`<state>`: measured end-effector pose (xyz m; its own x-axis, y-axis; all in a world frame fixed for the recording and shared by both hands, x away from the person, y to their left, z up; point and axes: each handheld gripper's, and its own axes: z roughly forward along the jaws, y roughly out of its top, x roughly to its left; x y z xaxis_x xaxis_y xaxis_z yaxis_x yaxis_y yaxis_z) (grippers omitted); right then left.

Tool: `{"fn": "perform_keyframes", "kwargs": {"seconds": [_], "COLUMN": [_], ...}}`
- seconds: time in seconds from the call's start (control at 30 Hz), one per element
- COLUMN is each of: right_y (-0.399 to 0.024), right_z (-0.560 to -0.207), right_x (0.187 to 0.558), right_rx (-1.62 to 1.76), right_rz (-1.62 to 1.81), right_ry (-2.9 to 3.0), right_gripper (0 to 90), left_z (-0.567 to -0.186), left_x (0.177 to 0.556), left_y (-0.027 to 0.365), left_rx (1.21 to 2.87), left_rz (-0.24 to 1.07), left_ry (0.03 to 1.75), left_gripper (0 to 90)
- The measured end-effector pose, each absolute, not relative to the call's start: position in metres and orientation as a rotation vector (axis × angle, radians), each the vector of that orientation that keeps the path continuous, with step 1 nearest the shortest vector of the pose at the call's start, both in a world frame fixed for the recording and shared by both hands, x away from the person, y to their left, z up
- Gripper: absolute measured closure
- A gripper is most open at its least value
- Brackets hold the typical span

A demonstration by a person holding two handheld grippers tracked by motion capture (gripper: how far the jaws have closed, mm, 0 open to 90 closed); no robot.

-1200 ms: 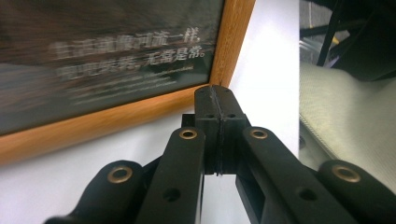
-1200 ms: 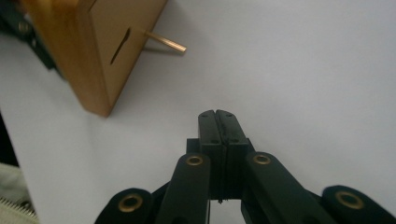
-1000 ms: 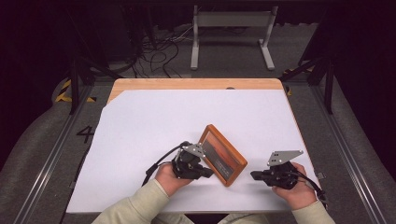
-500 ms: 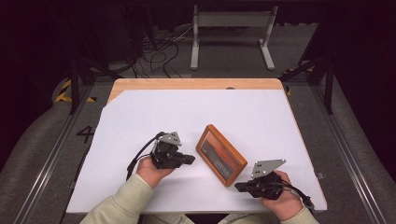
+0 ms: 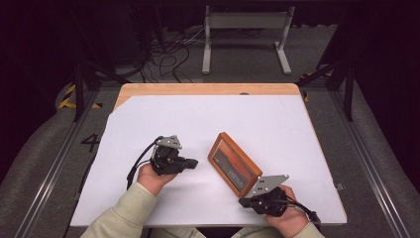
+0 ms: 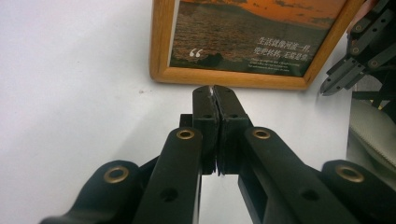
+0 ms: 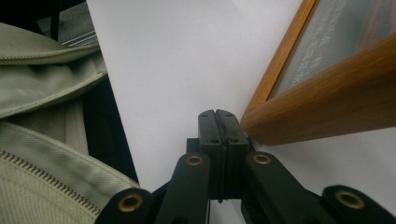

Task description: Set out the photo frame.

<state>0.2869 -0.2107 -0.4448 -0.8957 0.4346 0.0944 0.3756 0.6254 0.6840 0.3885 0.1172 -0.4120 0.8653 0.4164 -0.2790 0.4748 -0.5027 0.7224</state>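
A wooden picture frame (image 5: 234,163) holding a sunset photo with white text sits slantwise on the white sheet (image 5: 208,124). My left gripper (image 5: 193,162) rests to its left, pointing at it, with a small gap in between. In the left gripper view its jaws (image 6: 214,88) are shut on nothing, and the frame's edge (image 6: 233,77) is just ahead. My right gripper (image 5: 242,202) lies by the frame's near corner. Its jaws (image 7: 216,113) are shut and empty, right beside the wooden corner (image 7: 322,112).
The white sheet covers a wooden table (image 5: 208,89) whose far edge shows bare. The right gripper (image 6: 345,74) appears at the right of the left gripper view. A pale green sleeve (image 7: 42,140) and the table's front edge lie close to the right gripper. Cables and a metal stand (image 5: 245,34) are on the floor beyond.
My left hand has slid left, away from the frame. My right hand has moved left and toward the table's front edge, to the frame's near corner. The frame has stayed put.
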Motion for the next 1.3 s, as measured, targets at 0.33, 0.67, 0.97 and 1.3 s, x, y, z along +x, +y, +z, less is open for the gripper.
{"fn": "perform_keyframes", "kwargs": {"seconds": [0.33,0.67,0.97,1.3], "right_y": [-0.208,-0.209,-0.219,-0.239], "right_z": [-0.450,-0.450,-0.448,-0.448], "right_x": [0.289,0.291,0.297,0.313], "right_rx": [0.747,0.754,0.798,0.875], "right_rz": [1.114,1.122,1.081,1.070], "right_ry": [2.720,2.726,2.681,2.614], "right_gripper": [90.0,90.0,90.0,90.0], "left_z": [-0.412,-0.411,-0.412,-0.413], "left_x": [0.389,0.389,0.388,0.389], "left_y": [0.118,0.121,0.124,0.127], "left_rx": [2.162,2.162,2.163,2.166], "left_rz": [-0.075,-0.065,-0.062,-0.060], "left_ry": [0.648,0.652,0.664,0.674], "left_gripper": [88.0,87.8,87.5,87.0]}}
